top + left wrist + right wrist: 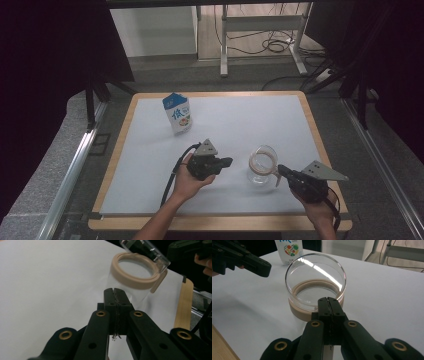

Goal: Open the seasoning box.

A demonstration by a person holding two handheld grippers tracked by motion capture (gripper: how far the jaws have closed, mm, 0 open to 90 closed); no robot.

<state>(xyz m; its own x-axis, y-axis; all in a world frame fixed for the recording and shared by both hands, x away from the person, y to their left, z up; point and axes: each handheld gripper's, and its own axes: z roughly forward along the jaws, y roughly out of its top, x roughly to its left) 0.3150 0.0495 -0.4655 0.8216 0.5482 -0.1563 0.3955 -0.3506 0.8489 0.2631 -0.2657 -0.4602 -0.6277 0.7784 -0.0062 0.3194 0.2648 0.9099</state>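
A clear glass jar (261, 167) with a beige ring (135, 272) around its mouth stands on the white table (240, 115), front right. Its round glass lid (317, 275) is tipped up and open on the side toward my right gripper. My right gripper (280, 170) (328, 300) is shut, and its tips rest against the lid's lower rim. My left gripper (229, 161) (115, 291) hovers just left of the jar and points at it, shut with nothing between its jaws. A blue and white milk carton (177, 114) stands upright at the back left.
The white mat lies on a wooden tabletop whose edge (220, 222) runs along the front. Black curtains hang at both sides. A metal table frame (260, 30) and floor cables lie beyond the far edge.
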